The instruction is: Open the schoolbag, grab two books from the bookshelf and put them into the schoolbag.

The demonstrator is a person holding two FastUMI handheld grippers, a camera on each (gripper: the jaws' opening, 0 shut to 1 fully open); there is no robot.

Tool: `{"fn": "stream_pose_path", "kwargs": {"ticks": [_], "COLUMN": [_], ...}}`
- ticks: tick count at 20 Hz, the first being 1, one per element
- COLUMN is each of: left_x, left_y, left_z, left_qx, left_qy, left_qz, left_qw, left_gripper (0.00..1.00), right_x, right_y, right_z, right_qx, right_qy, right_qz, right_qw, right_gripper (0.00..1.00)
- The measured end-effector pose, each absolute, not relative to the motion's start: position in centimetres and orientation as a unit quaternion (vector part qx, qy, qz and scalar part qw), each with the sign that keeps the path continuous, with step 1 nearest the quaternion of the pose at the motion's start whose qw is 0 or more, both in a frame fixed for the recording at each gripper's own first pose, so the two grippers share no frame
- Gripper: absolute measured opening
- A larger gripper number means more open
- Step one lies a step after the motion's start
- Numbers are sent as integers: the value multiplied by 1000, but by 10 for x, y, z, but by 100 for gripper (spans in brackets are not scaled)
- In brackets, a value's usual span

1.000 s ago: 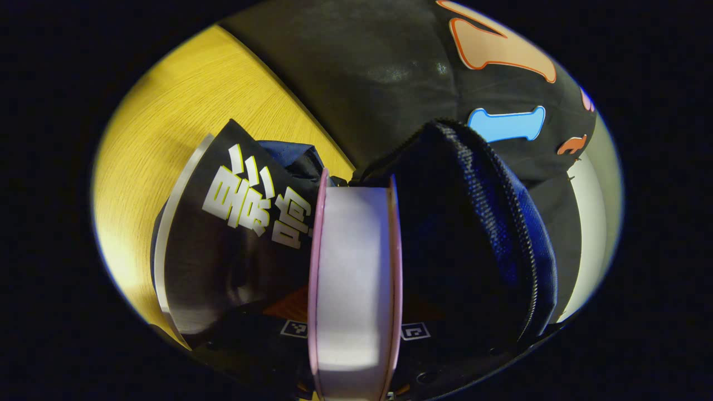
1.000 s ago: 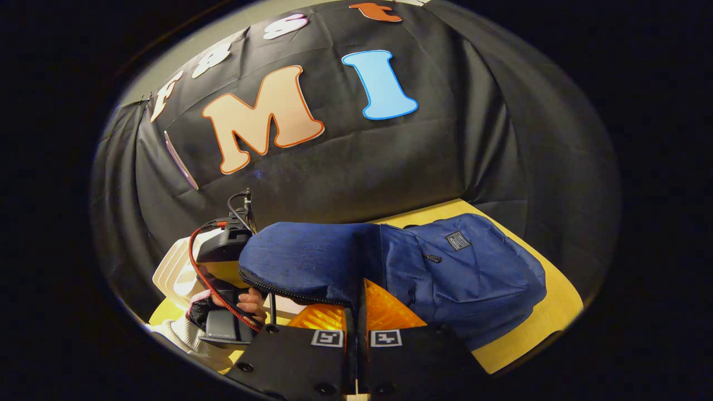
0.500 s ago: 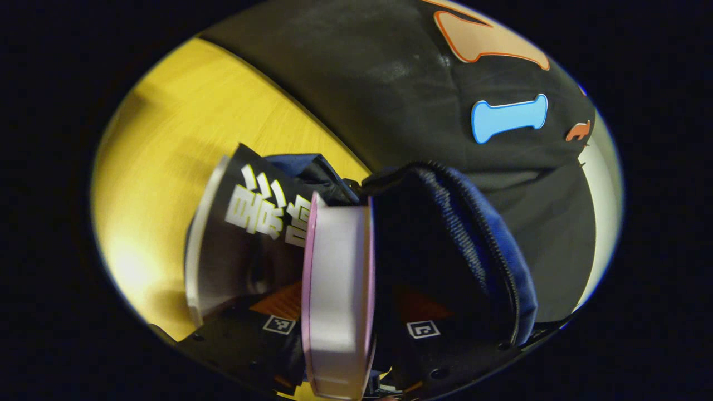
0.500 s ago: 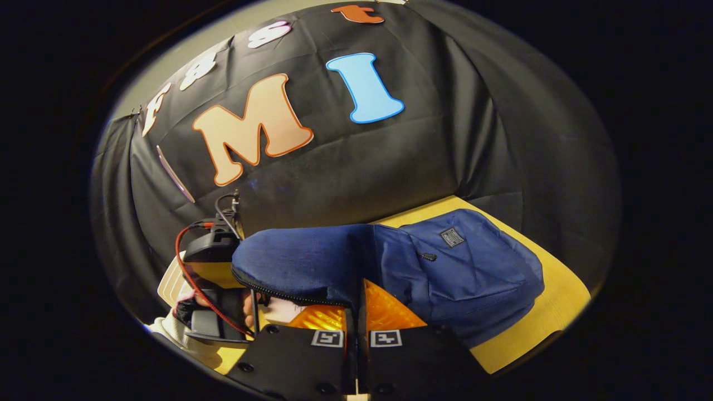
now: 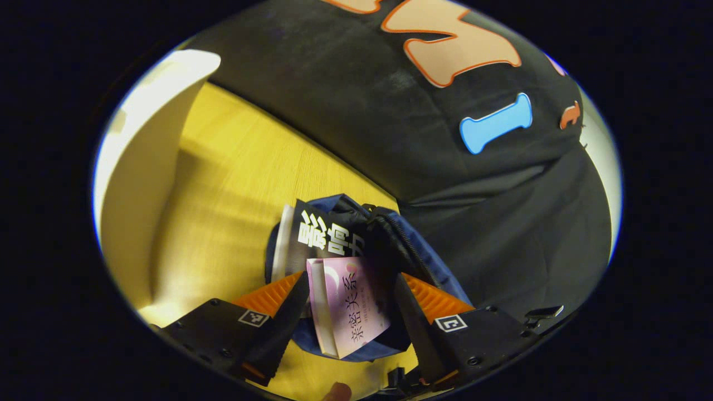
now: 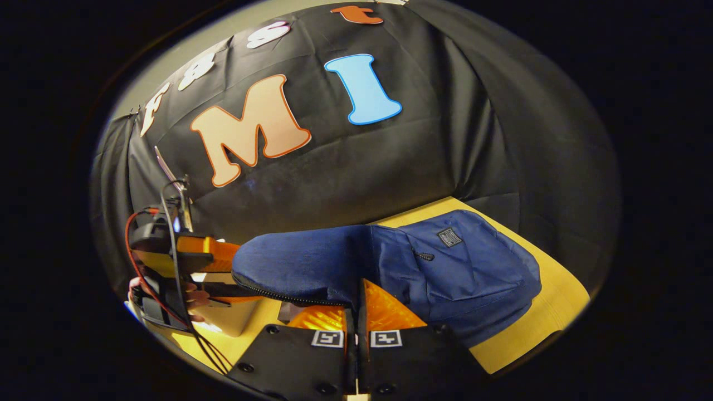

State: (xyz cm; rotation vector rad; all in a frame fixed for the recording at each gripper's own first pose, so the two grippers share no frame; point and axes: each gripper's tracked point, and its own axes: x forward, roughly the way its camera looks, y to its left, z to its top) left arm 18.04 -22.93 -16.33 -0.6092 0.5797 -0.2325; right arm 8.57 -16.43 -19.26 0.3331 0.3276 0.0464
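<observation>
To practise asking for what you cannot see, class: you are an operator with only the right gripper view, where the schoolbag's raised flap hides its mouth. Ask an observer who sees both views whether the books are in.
Operator: Are any books in the schoolbag?
Observer: Yes. In the left gripper view a pink book stands in the open mouth of the schoolbag.
Operator: And a second one?
Observer: A black book with white lettering stands right behind the pink one, also in the mouth.
Operator: Is the left gripper holding either?
Observer: No. The left gripper is open, its fingers spread either side of the pink book.
</observation>
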Motion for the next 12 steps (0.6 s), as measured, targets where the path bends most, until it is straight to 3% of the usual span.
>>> {"fn": "stream_pose_path", "kwargs": {"ticks": [6, 8, 9, 10, 12], "left_x": [136, 122, 115, 108, 97], "left_y": [-201, -185, -177, -167, -148], "left_z": [-124, -122, -119, -115, -108], "left_qx": [-235, -228, -228, -228, -224], "left_qy": [272, 276, 276, 277, 271], "left_qz": [-106, -96, -89, -82, -69], "left_qw": [927, 929, 929, 930, 934], "left_gripper": [92, 92, 92, 92, 92], "right_x": [84, 82, 82, 79, 73], "right_y": [-149, -140, -139, -136, -129], "right_z": [-209, -213, -215, -217, -226], "right_qx": [132, 124, 117, 112, 98], "right_qy": [189, 198, 200, 205, 222], "right_qz": [29, 36, 37, 39, 48], "right_qw": [973, 972, 972, 972, 969], "right_gripper": [6, 12, 21, 21, 40]}}
